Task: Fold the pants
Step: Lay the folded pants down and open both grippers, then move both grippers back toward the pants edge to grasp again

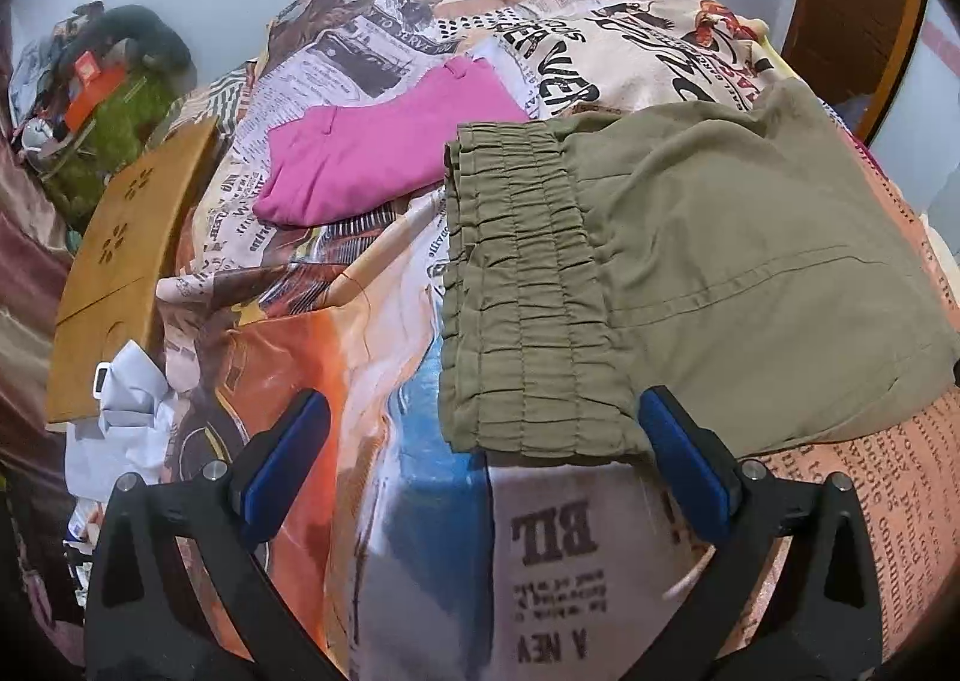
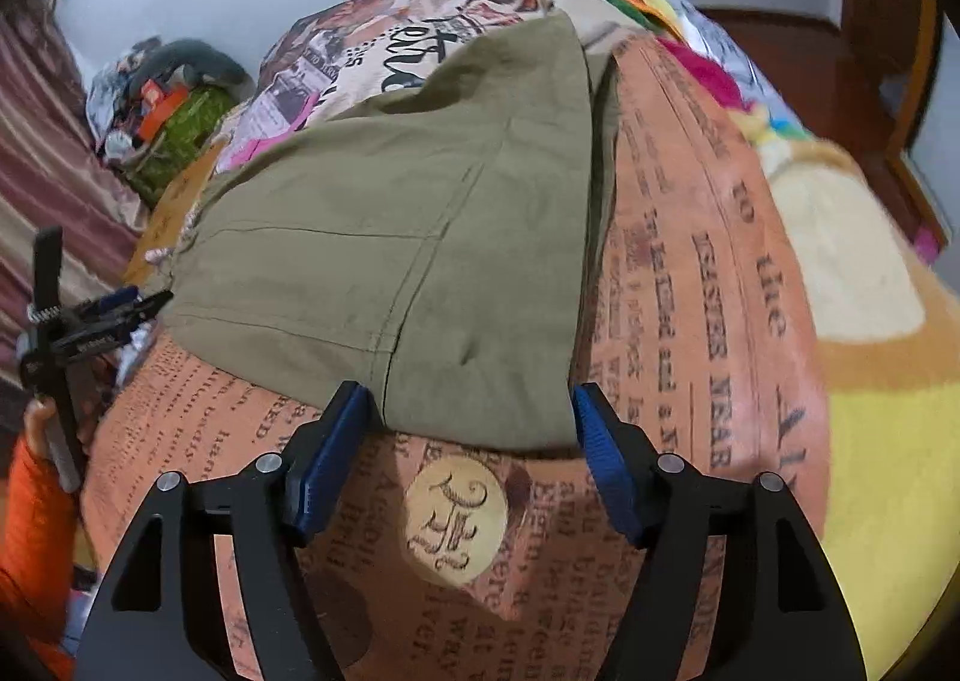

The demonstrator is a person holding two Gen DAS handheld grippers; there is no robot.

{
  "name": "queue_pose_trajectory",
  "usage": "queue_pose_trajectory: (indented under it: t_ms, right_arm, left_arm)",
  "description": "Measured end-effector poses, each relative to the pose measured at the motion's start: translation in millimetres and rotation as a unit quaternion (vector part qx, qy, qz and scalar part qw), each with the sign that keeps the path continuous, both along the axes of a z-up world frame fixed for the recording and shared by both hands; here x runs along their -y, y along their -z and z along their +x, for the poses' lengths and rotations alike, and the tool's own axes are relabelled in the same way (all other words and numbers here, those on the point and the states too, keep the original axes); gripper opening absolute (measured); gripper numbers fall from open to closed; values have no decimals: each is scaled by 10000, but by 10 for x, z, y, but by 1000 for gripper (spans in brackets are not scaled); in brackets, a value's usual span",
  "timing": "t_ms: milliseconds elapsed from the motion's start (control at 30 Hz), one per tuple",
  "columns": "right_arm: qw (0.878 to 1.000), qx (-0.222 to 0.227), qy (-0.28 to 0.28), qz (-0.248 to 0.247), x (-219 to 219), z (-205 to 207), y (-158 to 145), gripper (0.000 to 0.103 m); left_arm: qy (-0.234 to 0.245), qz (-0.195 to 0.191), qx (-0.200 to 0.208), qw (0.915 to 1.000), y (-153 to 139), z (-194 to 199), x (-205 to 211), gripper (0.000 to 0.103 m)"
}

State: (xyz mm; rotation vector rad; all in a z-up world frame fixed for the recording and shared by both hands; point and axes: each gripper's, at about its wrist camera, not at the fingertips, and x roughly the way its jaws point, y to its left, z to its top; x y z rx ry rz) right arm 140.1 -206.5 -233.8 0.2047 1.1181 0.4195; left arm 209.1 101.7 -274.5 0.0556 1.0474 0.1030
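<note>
Olive-green pants (image 1: 708,267) lie folded lengthwise on a newspaper-print bedspread (image 1: 420,441). Their gathered elastic waistband (image 1: 516,297) faces left in the left wrist view. My left gripper (image 1: 486,441) is open, its blue pads either side of the waistband's near corner, just short of it. In the right wrist view the pants (image 2: 390,237) stretch away from me. My right gripper (image 2: 474,429) is open, its pads flanking the near hem edge. The left gripper (image 2: 114,315) shows at the pants' far left end.
Folded pink pants (image 1: 372,153) lie beyond the waistband. A wooden lap table (image 1: 120,273) stands at the left with crumpled white paper (image 1: 132,399) beside it. A cluttered pile (image 1: 102,81) sits by the wall. A yellow blanket (image 2: 864,381) lies right, with a wooden door frame (image 2: 888,51) behind.
</note>
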Motion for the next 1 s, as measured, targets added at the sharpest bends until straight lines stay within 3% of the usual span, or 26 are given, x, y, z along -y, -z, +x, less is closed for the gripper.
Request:
queue_pose_trajectory:
  t_ms: [167, 467, 600, 833, 1000]
  right_arm:
    - [9990, 244, -64, -380, -115, -7, -241, 68]
    - [9920, 1101, -233, -572, -270, 118, -712, 68]
    - [9881, 1304, -283, -759, -307, 296, -770, 68]
    - [9872, 1354, -145, -831, -179, 819, -750, 68]
    - [9869, 1329, -62, -915, -115, 1245, -649, 68]
  left_arm:
    - [-26, 305, 42, 9995, -144, 8, 82, 103]
    - [95, 231, 539, 9982, -648, 153, 165, 103]
    - [44, 542, 722, 9959, -812, 413, 174, 103]
    - [-97, 612, 620, 9961, -789, 902, 53, 103]
    - [-162, 517, 332, 9980, -580, 1256, -39, 103]
